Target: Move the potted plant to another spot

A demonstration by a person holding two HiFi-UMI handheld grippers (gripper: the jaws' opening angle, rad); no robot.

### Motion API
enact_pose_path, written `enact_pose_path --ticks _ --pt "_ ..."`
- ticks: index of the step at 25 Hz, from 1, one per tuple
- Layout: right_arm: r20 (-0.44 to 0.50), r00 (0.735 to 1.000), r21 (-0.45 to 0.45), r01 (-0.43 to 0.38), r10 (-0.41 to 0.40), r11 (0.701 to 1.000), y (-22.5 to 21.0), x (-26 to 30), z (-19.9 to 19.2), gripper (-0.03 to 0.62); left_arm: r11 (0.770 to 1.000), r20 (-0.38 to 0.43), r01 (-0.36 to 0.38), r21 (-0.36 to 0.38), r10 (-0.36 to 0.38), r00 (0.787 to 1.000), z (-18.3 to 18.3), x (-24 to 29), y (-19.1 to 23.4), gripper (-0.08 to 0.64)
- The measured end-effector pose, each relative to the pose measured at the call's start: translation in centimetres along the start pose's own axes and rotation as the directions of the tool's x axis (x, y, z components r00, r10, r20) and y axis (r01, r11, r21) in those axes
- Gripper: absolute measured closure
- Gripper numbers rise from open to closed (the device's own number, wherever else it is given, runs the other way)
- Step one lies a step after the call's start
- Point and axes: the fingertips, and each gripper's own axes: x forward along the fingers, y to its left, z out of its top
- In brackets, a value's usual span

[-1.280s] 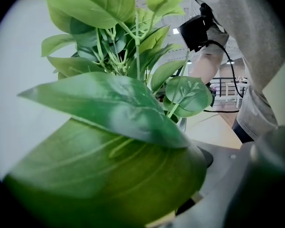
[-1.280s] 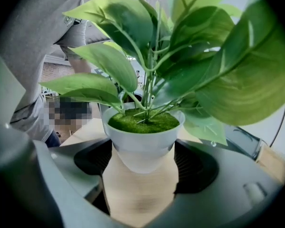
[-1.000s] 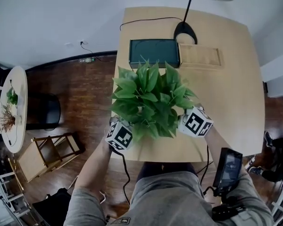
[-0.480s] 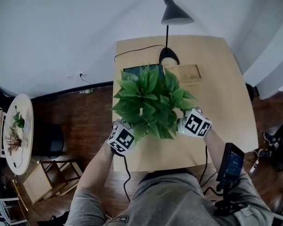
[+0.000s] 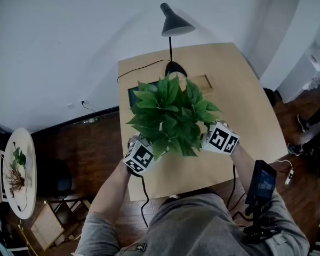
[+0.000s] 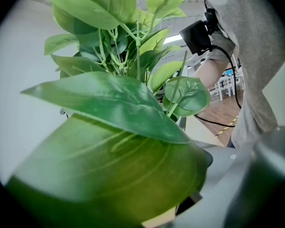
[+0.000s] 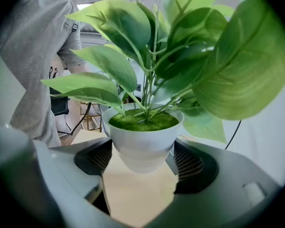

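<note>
Pinching the leafy green plant's white tapered pot [image 7: 143,148], the right claw [image 7: 141,161] holds it above the pale wooden counter [image 7: 133,194]. Leaves hide whether the left claw [image 5: 141,153] grips. Smooth tapered sides could slip downward.

The head view is looking steeply down from above the table [image 5: 245,121], the potted plant [image 5: 170,116] sitting mid-frame. Both gripper views are facing that plant closely from opposite sides, sharing its leaves.

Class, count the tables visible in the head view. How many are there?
2: the wooden table below the potted plant, and a small round table at the far left. Others may be cut off.
</note>
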Motion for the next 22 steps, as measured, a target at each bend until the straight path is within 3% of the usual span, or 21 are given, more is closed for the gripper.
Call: enact_pose_path --ticks 10,22 --pt "-0.013 0.997 0.035 0.07 -0.07 0.997 -2.0 -5.5 -3.4 0.179 0.997 0.02 0.062 0.035 -0.063 0.998 2.7 5.9 -1.3 0.16" --pt "-0.017 1.0 0.051 0.022 -0.021 0.998 -10.0 -17.2 -13.1 0.179 0.998 -0.005 0.054 -0.012 -0.054 0.999 8.2 22.3 -2.7 0.16"
